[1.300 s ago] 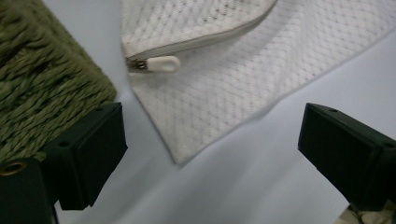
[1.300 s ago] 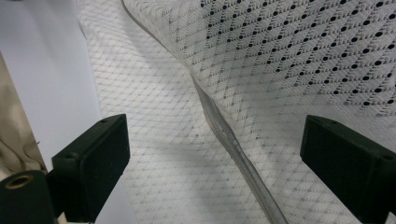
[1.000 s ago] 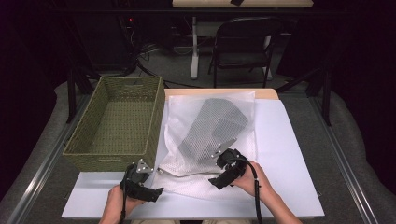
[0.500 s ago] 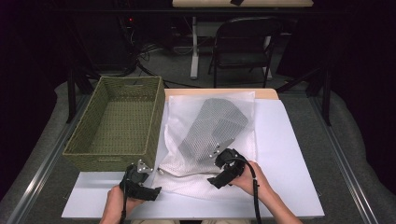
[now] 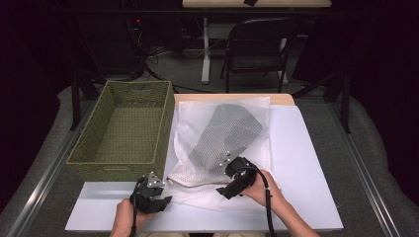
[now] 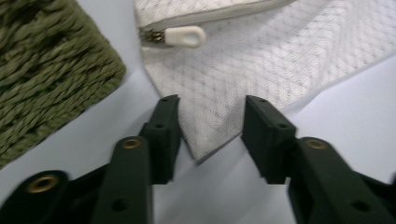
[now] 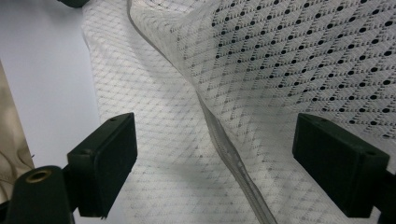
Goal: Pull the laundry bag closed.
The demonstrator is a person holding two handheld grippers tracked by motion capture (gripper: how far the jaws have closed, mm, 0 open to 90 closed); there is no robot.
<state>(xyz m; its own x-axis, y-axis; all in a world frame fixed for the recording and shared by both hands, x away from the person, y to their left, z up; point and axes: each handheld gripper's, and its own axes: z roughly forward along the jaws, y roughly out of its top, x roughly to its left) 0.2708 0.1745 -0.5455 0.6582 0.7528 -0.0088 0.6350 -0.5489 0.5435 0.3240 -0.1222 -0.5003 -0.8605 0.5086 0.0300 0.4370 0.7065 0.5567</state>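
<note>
The left gripper [image 5: 157, 190] sits at the near edge of the white surface [image 5: 306, 163]. Its jaws have just been closing and stand part-way apart, with a pointed corner of the white mesh zip-up laundry bag [image 6: 243, 79] lying between them; the pads do not press on the cloth. Just beyond that corner, the bag's white plastic zipper pull [image 6: 186, 36] lies at the end of the zip, pointing to the right in the left gripper view. To the left of this gripper is the near corner of the olive-green woven rectangular basket [image 6: 42, 70].

The right gripper [image 5: 236, 178] rests on the bag's near edge, its jaws spread wide and gripping nothing; the mesh bag [image 7: 177, 116] lies flat beneath them, its seam [image 7: 224, 144] running between the pads away from the gripper.

Beyond both grippers the bag stretches away from the person, its long axis running near to far. Inside it lies a dark grey perforated garment [image 5: 225, 136], angled up to the right.

The basket [image 5: 123, 131] is beyond the left gripper, long side running away, and holds nothing. Past the surface stand a dark folding chair [image 5: 259, 49] and tangled cables [image 5: 158, 54] on the floor of a dim room.
</note>
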